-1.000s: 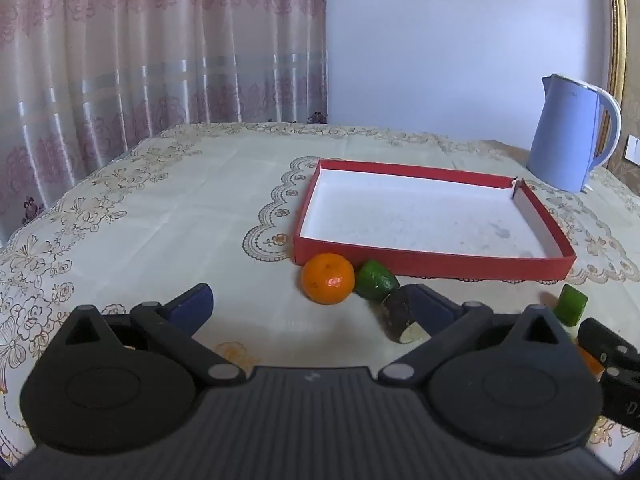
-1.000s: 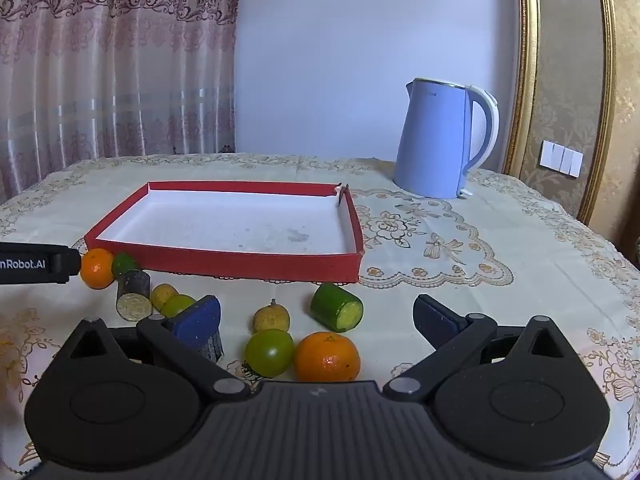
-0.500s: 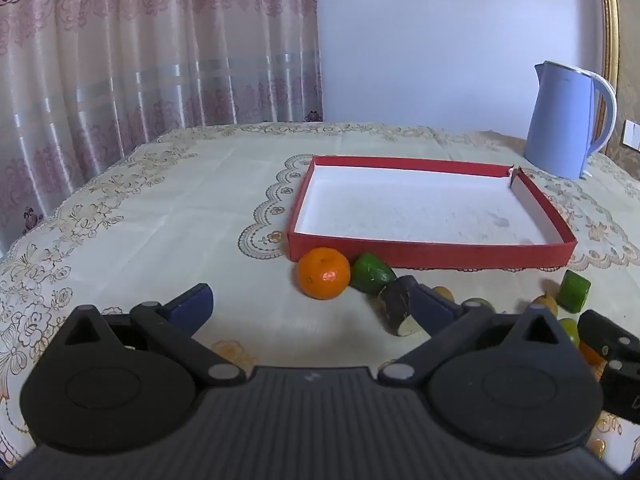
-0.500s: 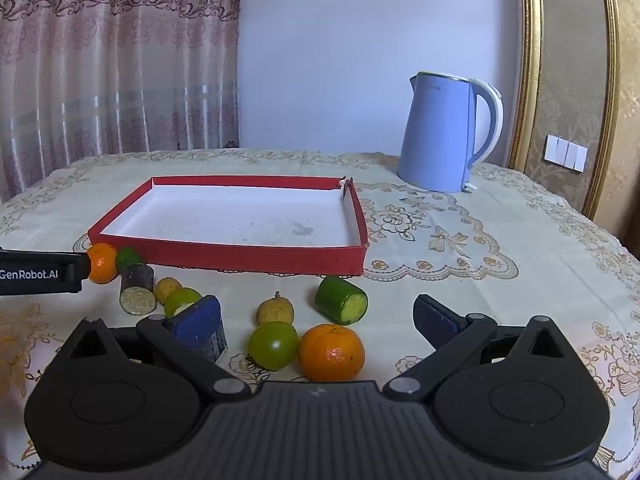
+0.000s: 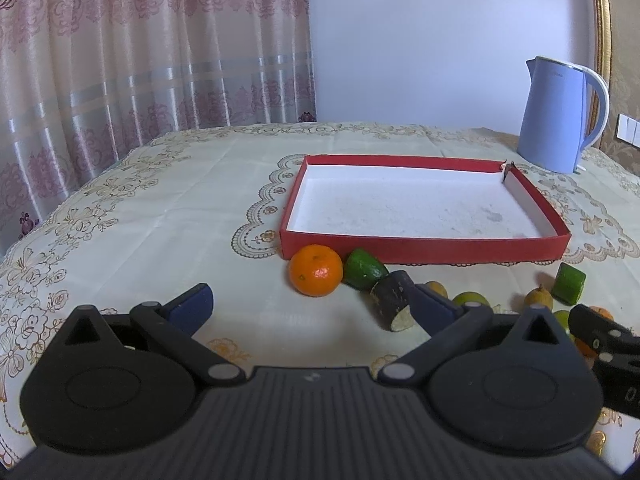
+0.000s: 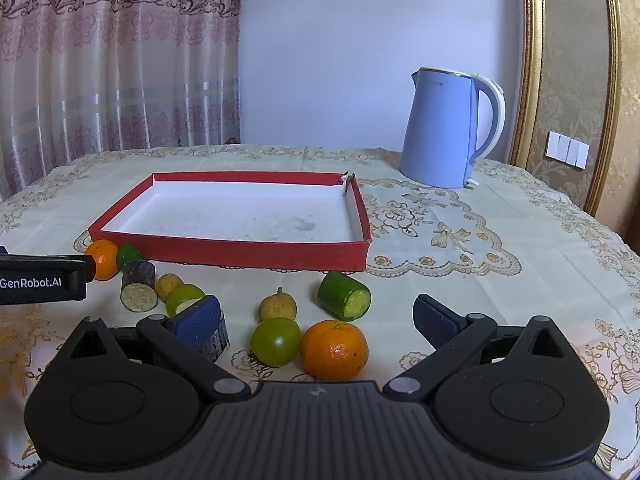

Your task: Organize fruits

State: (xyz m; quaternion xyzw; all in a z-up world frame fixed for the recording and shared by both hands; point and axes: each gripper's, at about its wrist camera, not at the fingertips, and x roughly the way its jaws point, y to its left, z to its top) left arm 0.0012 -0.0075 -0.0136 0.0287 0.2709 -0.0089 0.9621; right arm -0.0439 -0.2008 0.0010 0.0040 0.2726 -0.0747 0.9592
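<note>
"GenRobot.AI" reads on the left gripper (image 6: 42, 283). Both grippers, right gripper (image 6: 316, 320) included, hover low over the table (image 5: 160, 220), tongs apart, holding nothing.

Fruit is crowding the cloth (image 5: 160, 216) just before the tray's (image 6: 224, 249) near wall, the kettle (image 6: 444, 132) is standing well apart at the far right, and the tray's white floor is lying open from above.

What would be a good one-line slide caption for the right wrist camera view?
Open right gripper poised over an orange and green fruit, with the empty red tray beyond.
</note>
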